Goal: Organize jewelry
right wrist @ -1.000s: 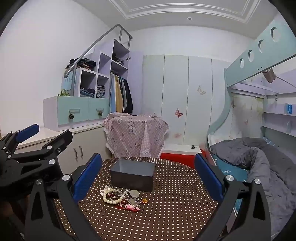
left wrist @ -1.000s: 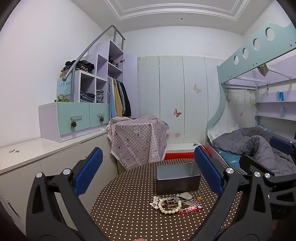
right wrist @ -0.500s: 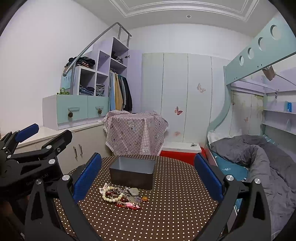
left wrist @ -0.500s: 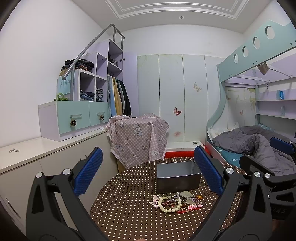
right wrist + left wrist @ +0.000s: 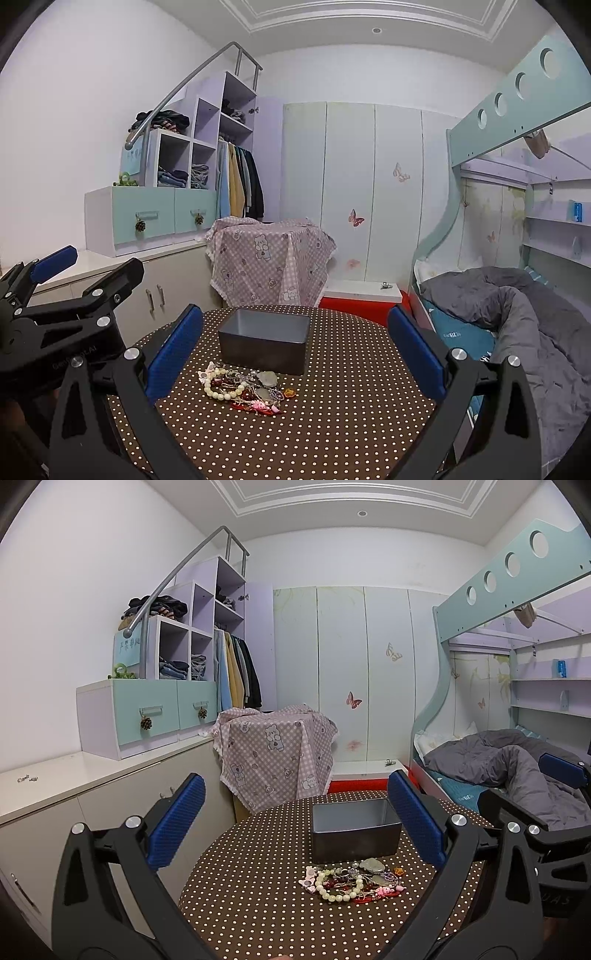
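A tangled pile of jewelry [image 5: 352, 882], with a white bead bracelet [image 5: 334, 888], red pieces and a grey stone, lies on the round brown polka-dot table [image 5: 251, 893]. An empty dark grey box [image 5: 354, 829] stands just behind the pile. My left gripper [image 5: 295, 823] is open and empty, held above the table's near left side. In the right wrist view the pile [image 5: 245, 387] lies in front of the box [image 5: 266, 341], and my right gripper [image 5: 295, 343] is open and empty above the near edge. The left gripper [image 5: 55, 291] shows at that view's left edge.
A white counter [image 5: 74, 775] with drawers and shelves runs along the left wall. A stand draped in pink checked cloth [image 5: 273, 753] is behind the table. A bunk bed with a grey duvet [image 5: 517, 764] is close on the right.
Both views have tilted slightly, so the table, box and jewelry sit a little higher in frame. Both grippers stay open; nothing on the table has moved.
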A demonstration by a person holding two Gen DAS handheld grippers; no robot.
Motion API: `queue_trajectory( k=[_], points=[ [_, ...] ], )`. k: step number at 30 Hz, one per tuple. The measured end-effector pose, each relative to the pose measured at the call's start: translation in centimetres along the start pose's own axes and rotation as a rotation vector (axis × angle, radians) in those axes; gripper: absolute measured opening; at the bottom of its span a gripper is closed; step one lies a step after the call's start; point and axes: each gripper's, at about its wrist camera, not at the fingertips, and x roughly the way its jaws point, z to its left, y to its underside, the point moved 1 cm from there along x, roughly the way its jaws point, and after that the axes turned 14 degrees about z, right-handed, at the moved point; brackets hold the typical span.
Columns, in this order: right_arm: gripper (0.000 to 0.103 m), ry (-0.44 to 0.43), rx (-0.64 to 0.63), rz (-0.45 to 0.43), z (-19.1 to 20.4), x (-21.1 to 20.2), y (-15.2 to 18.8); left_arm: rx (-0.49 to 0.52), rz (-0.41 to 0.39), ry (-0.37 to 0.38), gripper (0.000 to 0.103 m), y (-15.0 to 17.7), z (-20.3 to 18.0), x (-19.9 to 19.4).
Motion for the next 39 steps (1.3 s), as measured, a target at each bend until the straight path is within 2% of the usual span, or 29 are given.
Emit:
queue_trajectory(
  k=[39],
  points=[
    [0.096, -0.006, 0.006, 0.011, 0.12, 0.36, -0.05, 0.0, 0.001, -0.002, 0.097, 0.12, 0.24, 0.15]
  ],
)
